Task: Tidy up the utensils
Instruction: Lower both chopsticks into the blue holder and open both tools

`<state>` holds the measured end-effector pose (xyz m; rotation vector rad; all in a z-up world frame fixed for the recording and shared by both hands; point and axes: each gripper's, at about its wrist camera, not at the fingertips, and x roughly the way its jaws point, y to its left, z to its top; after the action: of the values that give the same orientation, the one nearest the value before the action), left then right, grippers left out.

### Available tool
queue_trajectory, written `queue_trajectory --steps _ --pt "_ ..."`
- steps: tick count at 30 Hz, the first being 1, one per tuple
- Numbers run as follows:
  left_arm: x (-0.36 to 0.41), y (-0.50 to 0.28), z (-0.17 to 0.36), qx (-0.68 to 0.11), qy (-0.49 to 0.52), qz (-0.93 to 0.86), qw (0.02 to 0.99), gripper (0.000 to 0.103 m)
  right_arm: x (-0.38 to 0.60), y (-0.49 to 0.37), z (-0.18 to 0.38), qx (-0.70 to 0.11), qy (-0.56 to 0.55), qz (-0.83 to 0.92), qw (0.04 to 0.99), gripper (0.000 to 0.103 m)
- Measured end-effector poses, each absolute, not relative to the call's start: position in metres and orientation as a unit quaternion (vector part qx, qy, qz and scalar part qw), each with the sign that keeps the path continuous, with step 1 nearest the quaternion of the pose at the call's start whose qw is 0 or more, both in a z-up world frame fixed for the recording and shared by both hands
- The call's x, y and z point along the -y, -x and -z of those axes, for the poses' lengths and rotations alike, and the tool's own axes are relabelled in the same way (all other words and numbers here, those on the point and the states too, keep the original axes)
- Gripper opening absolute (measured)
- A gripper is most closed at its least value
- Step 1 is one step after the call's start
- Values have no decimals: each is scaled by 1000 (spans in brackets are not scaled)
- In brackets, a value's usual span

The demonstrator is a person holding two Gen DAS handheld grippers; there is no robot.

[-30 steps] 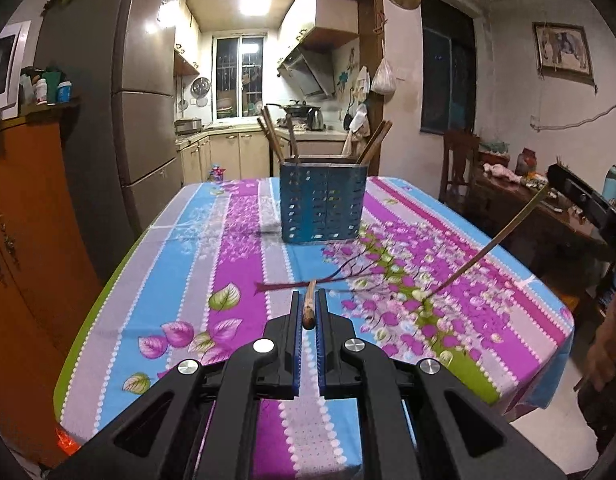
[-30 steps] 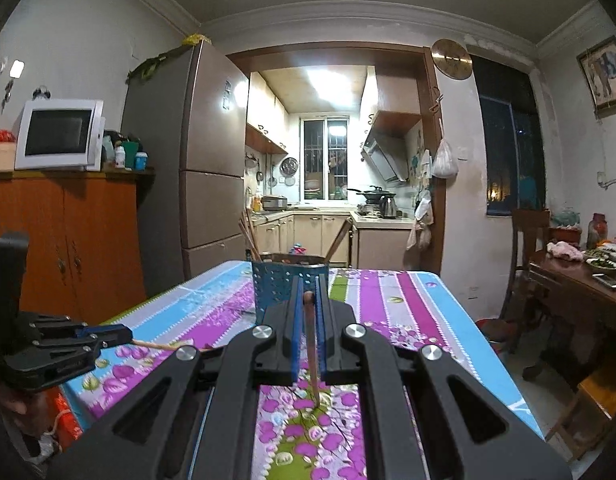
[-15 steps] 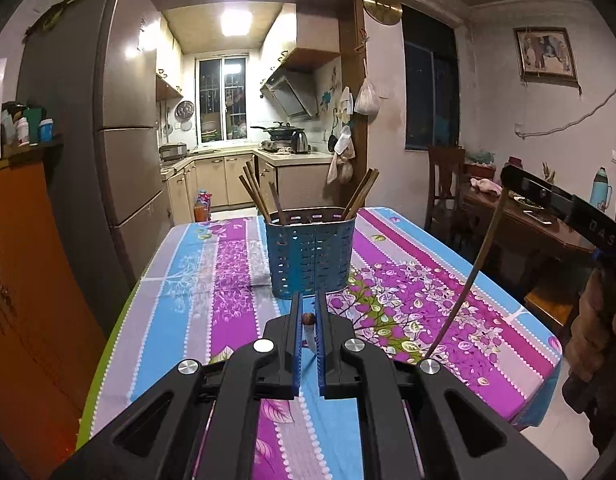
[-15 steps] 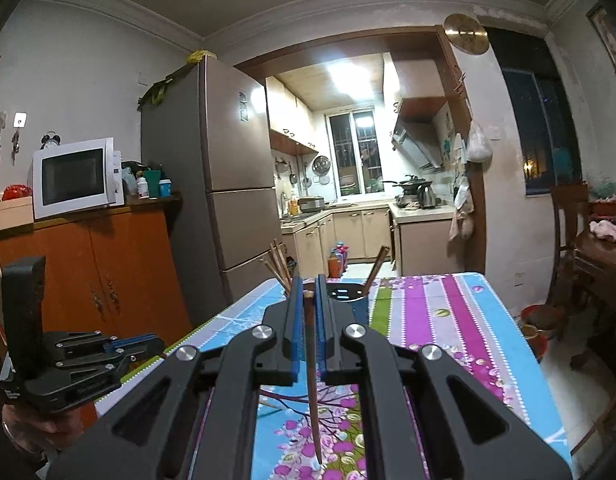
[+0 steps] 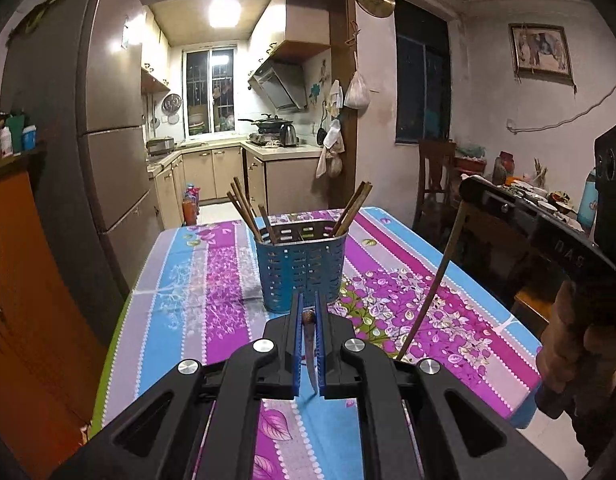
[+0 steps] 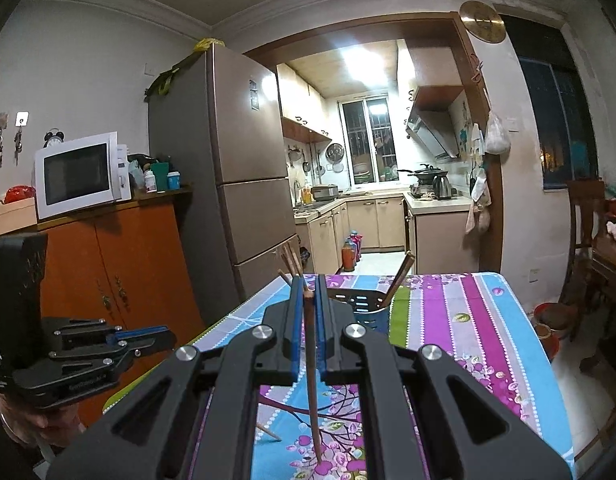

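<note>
A blue perforated utensil holder stands mid-table on the flowered cloth, with several wooden chopsticks leaning in it. My left gripper is shut on a brown chopstick that hangs down between the blue pads, just in front of the holder. My right gripper is shut on another chopstick, which points down toward the cloth. The holder is partly hidden behind the right jaws. In the left wrist view the right gripper and its chopstick are to the right of the holder. The left gripper shows at far left.
A tall fridge and an orange cabinet with a microwave line the table's left side. A wooden chair and a second table with dishes stand to the right. The kitchen doorway lies beyond.
Both grippers have risen, each with its chopstick. The right chopstick has swung from a slant to nearly upright. The holder now sits closer ahead of the left gripper.
</note>
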<state>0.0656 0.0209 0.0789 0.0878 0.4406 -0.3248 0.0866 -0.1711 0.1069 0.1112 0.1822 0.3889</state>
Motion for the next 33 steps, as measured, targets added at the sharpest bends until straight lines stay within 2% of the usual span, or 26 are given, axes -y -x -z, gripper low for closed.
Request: queue_trajectory --steps 7,16,33 --pt "-11 -65 -100 -194 -62 158 966 7 164 -92 -116 -92 -42 -198 975 5" --pt "0 -84 -89 -199 -86 108 970 7 155 -109 -106 -119 -33 -198 972 5" --pt "3 -87 -88 -162 -127 44 978 7 151 -130 -115 -128 -22 -188 974 5"
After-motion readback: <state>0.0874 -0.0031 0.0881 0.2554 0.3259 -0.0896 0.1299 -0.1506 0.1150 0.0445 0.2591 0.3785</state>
